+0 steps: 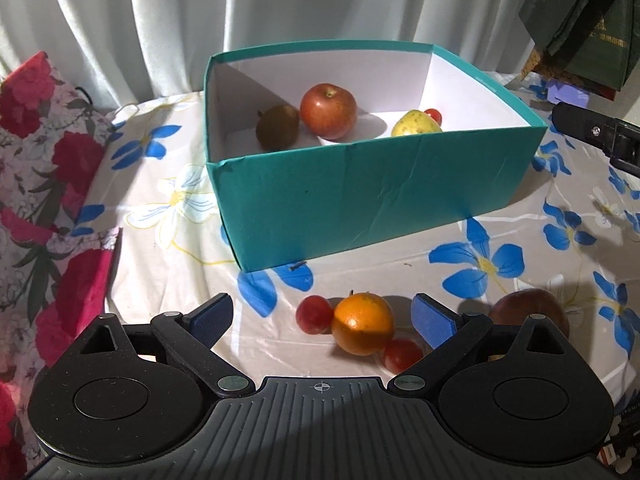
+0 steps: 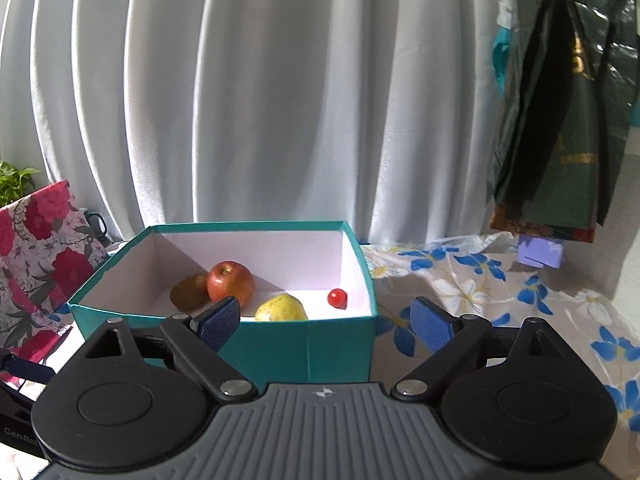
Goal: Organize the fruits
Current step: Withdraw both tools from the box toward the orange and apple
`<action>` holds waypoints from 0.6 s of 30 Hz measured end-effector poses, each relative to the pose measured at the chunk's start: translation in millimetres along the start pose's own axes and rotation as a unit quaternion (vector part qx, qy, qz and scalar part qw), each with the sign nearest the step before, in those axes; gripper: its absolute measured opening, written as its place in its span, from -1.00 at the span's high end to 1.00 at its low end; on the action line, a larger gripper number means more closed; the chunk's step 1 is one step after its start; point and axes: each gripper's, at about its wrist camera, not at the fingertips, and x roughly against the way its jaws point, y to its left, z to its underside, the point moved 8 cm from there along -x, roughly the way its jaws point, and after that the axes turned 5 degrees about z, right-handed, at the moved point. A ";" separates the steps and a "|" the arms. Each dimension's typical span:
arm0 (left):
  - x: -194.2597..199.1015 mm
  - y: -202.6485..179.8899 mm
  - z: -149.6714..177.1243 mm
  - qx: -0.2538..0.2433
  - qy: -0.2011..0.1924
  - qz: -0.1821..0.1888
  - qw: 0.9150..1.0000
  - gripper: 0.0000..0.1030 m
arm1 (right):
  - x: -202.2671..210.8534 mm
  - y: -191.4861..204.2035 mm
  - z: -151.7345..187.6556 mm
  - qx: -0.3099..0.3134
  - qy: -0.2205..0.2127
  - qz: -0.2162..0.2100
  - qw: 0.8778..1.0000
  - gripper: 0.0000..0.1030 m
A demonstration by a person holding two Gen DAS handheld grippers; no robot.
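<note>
A teal box [image 1: 360,200] with a white inside stands on the flowered tablecloth [image 1: 500,240], toward the far edge of the tabletop where the white curtain [image 2: 280,100] hangs; inside it a red apple [image 1: 328,110] sits near the middle with a brown kiwi [image 1: 278,127] touching its left side, while a yellow pear [image 1: 416,124] lies against the near wall and a small cherry tomato [image 1: 433,114] rests just behind it, toward the box's right wall; on the cloth in front of the box an orange [image 1: 363,323] lies with a reddish round fruit [image 1: 314,314] touching its left side and another small red one [image 1: 402,354] at its near right; a dark red apple [image 1: 528,308] lies further right, partly hidden behind a finger; the left gripper [image 1: 323,316] hangs over this group with its jaws spread wide, the orange between them but not touched; the right gripper [image 2: 327,322] faces the box's near wall, its jaws wide apart and holding nothing; a dark green bag [image 2: 560,120] hangs at the far right, and a red floral cushion [image 1: 44,184] stands at the left edge
</note>
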 end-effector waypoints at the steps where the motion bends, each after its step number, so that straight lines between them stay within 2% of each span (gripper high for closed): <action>1: -1.8 -2.1 0.3 -0.003 0.003 0.001 1.000 -0.92 | 1.5 -2.5 0.2 -0.004 -0.001 0.004 1.000 -0.79; 7: -7.9 -10.9 1.2 0.000 0.006 0.030 1.000 -0.90 | 8.6 -8.2 1.3 -0.006 -0.002 0.012 1.000 -0.79; 11: -16.1 -13.8 3.2 0.008 0.021 0.043 0.999 -0.74 | 10.5 -10.4 2.2 -0.009 -0.001 0.013 1.000 -0.79; 18: -27.7 -17.3 6.8 0.015 0.039 0.054 0.998 -0.65 | 9.0 -16.2 4.7 -0.013 0.003 0.012 1.000 -0.79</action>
